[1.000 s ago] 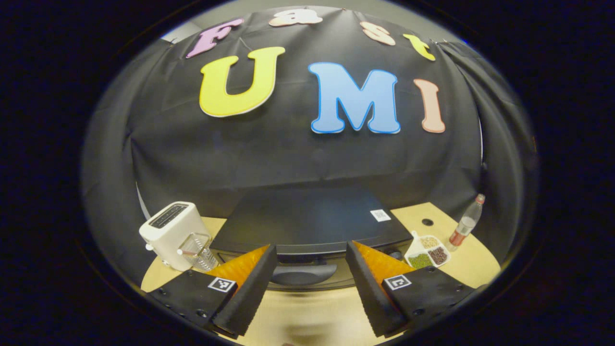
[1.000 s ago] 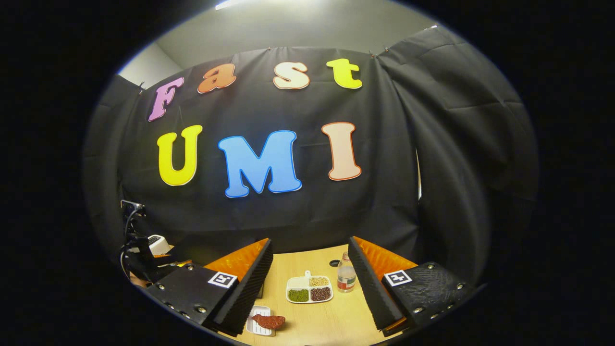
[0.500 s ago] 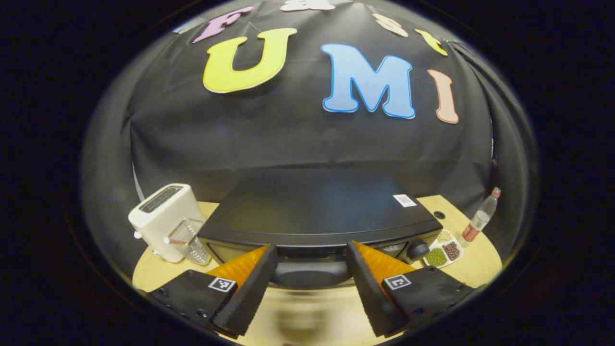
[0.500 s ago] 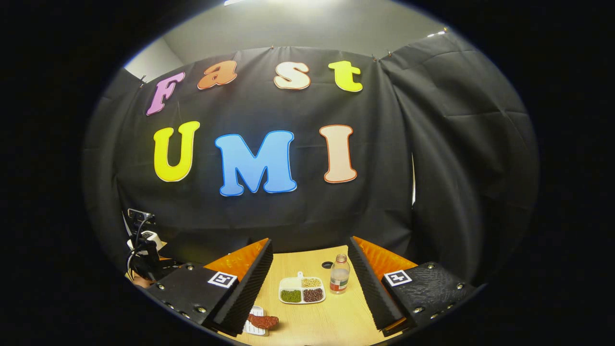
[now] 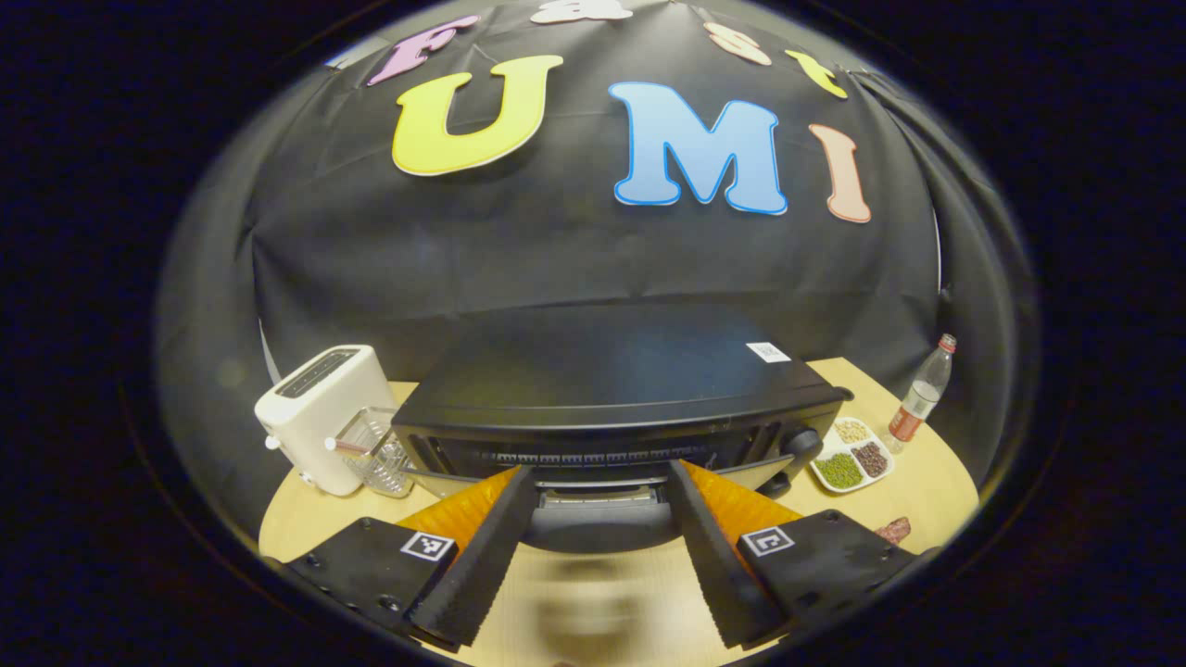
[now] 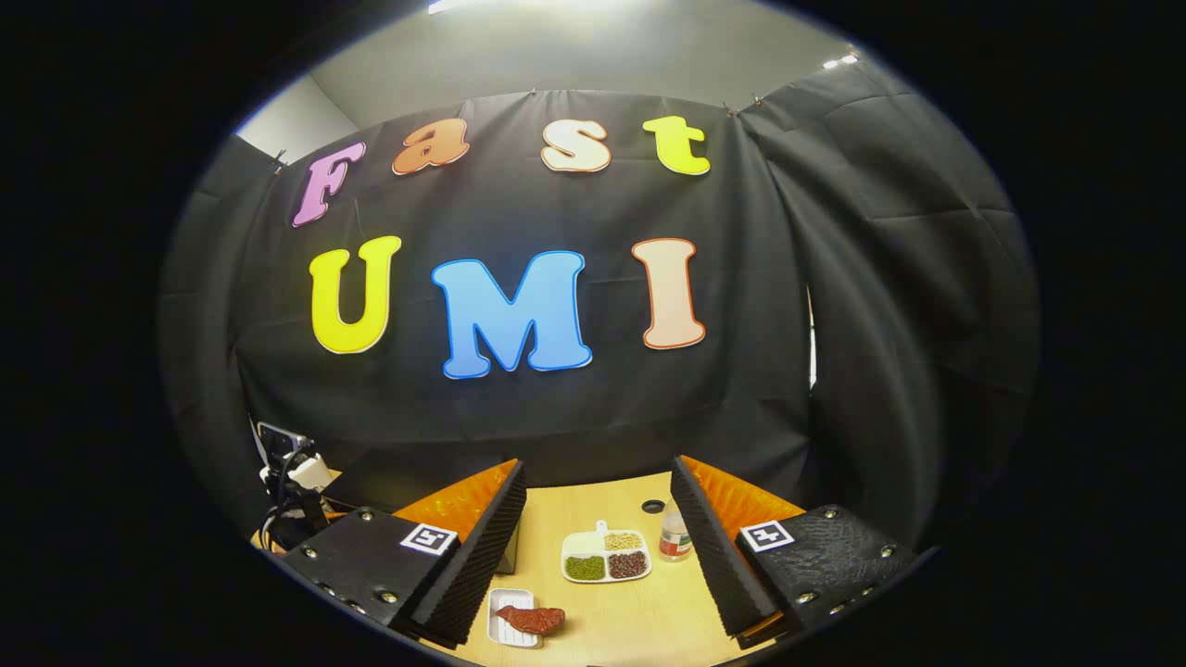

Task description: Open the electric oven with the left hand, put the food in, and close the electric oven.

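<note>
Black metal box: electric oven (image 5: 611, 380) sits mid-tabletop (image 5: 927, 482), long axis running left-right across the left gripper view, front face toward the camera.
Oven door: door handle (image 5: 598, 523) points straight at the camera; door looks tipped out a little at the top, a slot with rack bars visible above it.
Left claw (image 5: 598, 556): open, one finger on each side of the door handle, not pressing it; contact cannot be told.
Right claw (image 6: 598, 556): open, holding nothing, above the tabletop.
Food (image 6: 530, 619): reddish-brown piece on a small white tray (image 6: 505, 630), near the front tabletop edge, long axis roughly left-right in the right gripper view, just beside the right claw's left finger.
Oven knobs (image 5: 801, 443): right end of the front.
Left of oven: white toaster (image 5: 320, 417), clear glass jug (image 5: 371, 454) touching or just beside it.
Right of oven: divided dish of beans (image 5: 852, 459), plastic bottle (image 5: 917, 394) upright beyond it.
</note>
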Tool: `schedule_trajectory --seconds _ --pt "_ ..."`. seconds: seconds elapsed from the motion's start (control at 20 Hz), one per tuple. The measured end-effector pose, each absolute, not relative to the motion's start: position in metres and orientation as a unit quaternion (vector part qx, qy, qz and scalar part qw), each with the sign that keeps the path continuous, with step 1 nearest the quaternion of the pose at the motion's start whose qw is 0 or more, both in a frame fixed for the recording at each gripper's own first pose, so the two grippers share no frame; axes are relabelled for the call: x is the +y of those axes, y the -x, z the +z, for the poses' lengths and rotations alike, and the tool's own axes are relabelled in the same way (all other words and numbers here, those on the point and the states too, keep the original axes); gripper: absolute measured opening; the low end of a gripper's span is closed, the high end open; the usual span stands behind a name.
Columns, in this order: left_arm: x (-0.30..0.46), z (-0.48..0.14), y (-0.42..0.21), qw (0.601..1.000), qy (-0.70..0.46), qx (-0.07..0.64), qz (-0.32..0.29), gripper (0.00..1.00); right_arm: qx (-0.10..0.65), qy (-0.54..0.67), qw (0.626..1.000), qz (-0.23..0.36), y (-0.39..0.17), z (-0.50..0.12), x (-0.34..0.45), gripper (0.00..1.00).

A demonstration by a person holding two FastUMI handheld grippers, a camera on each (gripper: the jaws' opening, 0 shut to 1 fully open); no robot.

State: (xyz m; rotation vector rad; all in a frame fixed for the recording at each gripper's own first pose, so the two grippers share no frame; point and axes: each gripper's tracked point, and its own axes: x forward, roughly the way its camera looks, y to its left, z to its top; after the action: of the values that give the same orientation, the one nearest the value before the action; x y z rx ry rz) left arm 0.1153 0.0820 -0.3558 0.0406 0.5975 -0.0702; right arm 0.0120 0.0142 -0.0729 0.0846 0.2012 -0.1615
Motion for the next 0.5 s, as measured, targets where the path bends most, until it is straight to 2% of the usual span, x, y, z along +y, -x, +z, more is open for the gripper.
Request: schedule_trajectory --seconds 0.15,0.2,0.3,0.35,0.4,0.5 --pt "0.082 -0.361 -0.097 0.952 -0.014 0.303 -0.030 1.00 0.099 -0.042 0.992 -0.066 -0.013 -0.071 0.023 0.96" --pt "0.083 -0.364 -0.090 0.951 -0.014 0.307 -0.029 0.94 0.099 -0.043 0.992 -0.062 -0.013 -0.071 0.026 0.96" --pt "0.082 -0.370 -0.077 0.949 -0.014 0.315 -0.027 0.96 0.101 -0.041 0.992 -0.057 -0.014 -0.072 0.027 0.96" --pt "0.083 -0.373 -0.071 0.947 -0.014 0.319 -0.027 0.94 0.102 -0.040 0.992 -0.057 -0.014 -0.073 0.027 0.96" --pt "0.083 -0.376 -0.066 0.946 -0.014 0.324 -0.027 1.00 0.105 -0.040 0.992 -0.057 -0.013 -0.074 0.026 0.96" --pt "0.082 -0.381 -0.058 0.945 -0.015 0.326 -0.028 1.00 0.108 -0.042 0.992 -0.058 -0.011 -0.075 0.025 0.95"
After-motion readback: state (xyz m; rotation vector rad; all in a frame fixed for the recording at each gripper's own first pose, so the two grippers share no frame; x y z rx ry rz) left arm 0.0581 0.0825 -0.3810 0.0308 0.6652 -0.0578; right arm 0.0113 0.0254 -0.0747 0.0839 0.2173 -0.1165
